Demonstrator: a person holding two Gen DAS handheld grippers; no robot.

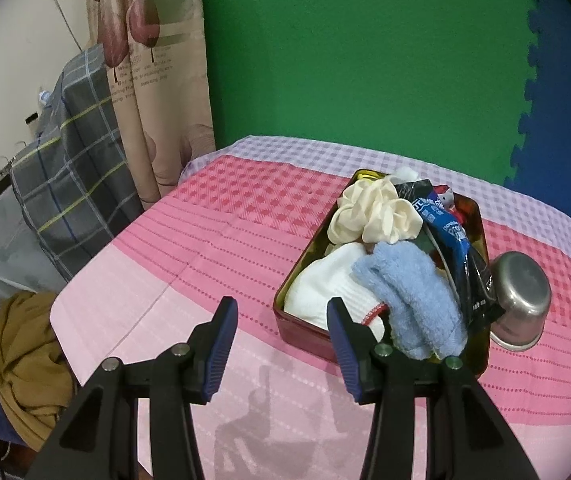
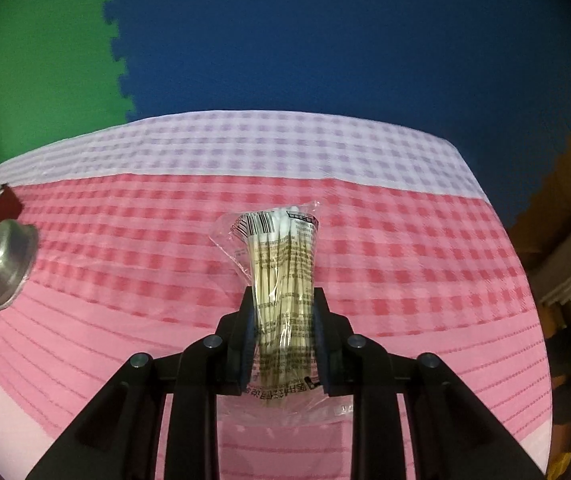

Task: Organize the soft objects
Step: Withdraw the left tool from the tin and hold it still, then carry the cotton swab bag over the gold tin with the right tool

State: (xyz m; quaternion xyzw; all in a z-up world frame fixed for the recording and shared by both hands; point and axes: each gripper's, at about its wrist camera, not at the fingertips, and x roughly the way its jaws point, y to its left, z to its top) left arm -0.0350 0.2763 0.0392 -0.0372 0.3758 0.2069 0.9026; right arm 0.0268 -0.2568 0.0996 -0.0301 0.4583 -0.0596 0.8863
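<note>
The right gripper [image 2: 283, 312] is clamped narrow on a clear packet of cotton swabs [image 2: 281, 276], its pads pressing the bundle near the lower half so the sticks fan out ahead of the fingers and the printed end with the barcode points away. The packet hangs clear of the pink checked tablecloth [image 2: 405, 264] — a grip low on the bundle keeps the slippery plastic from sliding out, and it leaves the far end free to go in first when it is set down.

The left gripper [image 1: 281, 344] stands half open with nothing between its jaws, hovering just in front of the near corner of the red tin box [image 1: 305, 332]. From there it looks ready to steady the box or press its contents down, though that is only a judgement.

The box already holds the soft things: a white sock [image 1: 325, 284] and a light blue fuzzy sock [image 1: 409, 300] draped over the near rim, a cream scrunchie [image 1: 377, 212] behind them, and a dark blue-and-black packet [image 1: 453, 240] leaning along the right wall. A steel cup [image 1: 521, 300] lies on its side touching the box's right wall; what sits under the pile is hidden. The swabs are probably meant for the box, well off to the left edge of the right wrist view.
</note>
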